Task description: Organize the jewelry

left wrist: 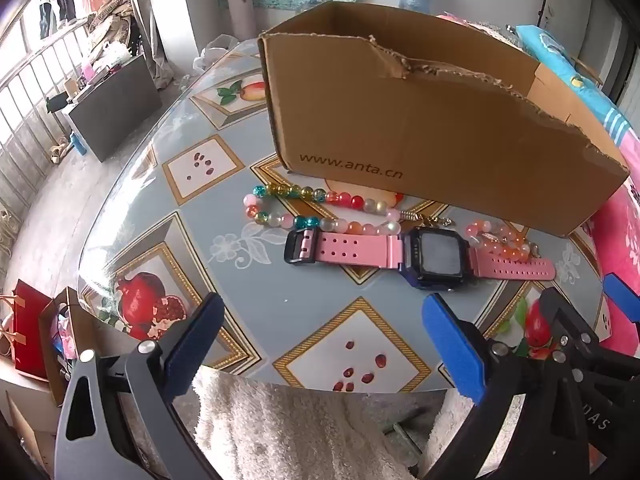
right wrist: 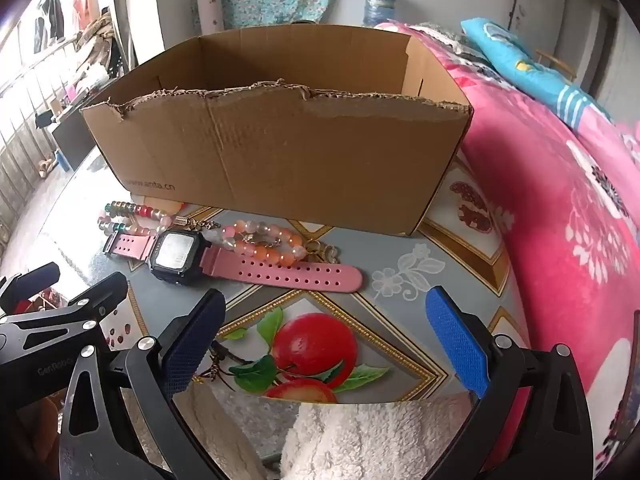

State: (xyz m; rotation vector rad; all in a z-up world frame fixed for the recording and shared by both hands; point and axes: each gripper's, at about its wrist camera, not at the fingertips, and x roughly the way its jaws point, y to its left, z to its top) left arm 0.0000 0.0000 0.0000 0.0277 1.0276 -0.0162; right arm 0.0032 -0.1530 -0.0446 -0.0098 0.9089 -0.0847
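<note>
On the fruit-patterned table (left wrist: 208,216), the multicoloured bead bracelet (left wrist: 320,210), pink-strapped digital watch (left wrist: 420,254) and peach bead bracelet (right wrist: 264,242) lie in a row just before the cardboard box (right wrist: 280,160). The left gripper (left wrist: 320,344) and right gripper (right wrist: 326,340) hover wide open, holding nothing. Judging by this, no piece is boxed yet; next comes pinching one. The box's floor is hidden.
</note>
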